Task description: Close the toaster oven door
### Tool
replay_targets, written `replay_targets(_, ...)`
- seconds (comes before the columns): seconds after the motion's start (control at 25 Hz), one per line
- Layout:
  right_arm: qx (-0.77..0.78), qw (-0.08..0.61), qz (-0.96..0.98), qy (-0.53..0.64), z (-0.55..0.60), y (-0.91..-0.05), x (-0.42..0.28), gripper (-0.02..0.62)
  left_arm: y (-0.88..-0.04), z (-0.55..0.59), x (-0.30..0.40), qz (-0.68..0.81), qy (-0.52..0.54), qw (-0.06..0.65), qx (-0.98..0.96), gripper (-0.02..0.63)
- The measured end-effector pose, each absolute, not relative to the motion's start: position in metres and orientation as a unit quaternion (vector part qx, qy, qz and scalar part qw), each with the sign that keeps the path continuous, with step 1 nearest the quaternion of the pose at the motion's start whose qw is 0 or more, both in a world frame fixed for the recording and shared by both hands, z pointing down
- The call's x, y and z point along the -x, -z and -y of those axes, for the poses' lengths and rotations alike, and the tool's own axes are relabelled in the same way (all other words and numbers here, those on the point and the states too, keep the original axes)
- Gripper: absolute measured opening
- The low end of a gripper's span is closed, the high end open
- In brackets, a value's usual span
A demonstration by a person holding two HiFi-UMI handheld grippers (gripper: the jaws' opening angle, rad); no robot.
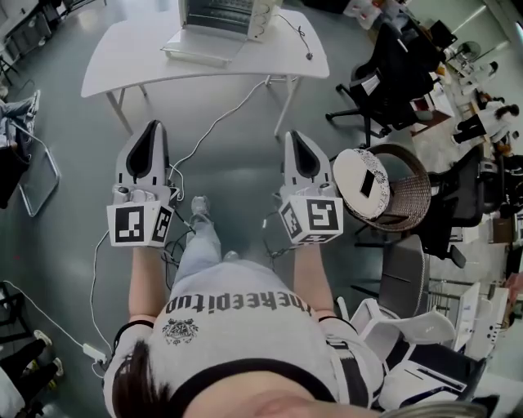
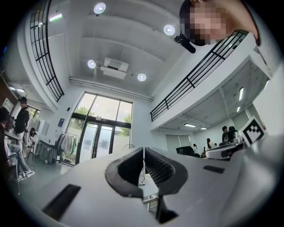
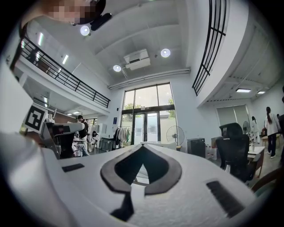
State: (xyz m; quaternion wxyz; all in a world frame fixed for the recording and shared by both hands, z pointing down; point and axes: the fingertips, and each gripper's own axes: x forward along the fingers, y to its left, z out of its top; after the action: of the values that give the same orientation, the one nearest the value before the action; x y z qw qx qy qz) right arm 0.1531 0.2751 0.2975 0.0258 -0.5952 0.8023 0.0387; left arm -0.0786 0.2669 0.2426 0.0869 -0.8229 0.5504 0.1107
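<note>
The toaster oven stands on the far side of a white table, and its door hangs open, folded down flat toward me. I stand well back from the table. Both grippers are at chest height and point toward it. My left gripper has its jaws together with nothing between them, as the left gripper view also shows. My right gripper is likewise shut and empty, its tips meeting in the right gripper view. Neither gripper touches the oven.
A white cable runs from the table across the grey floor to a power strip. A wicker stool with a round white lid stands right of my right gripper. Black office chairs are further right, white chairs at lower right.
</note>
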Motion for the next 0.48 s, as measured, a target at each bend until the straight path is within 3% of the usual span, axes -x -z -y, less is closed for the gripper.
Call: replay_targets(0.48,0.615,0.022,-0.786,-0.05,-0.154,-0.289,-0.145,0.005,-0.239,-0.134,0.083,-0.526,-0.116,0.086,0.838,0.014)
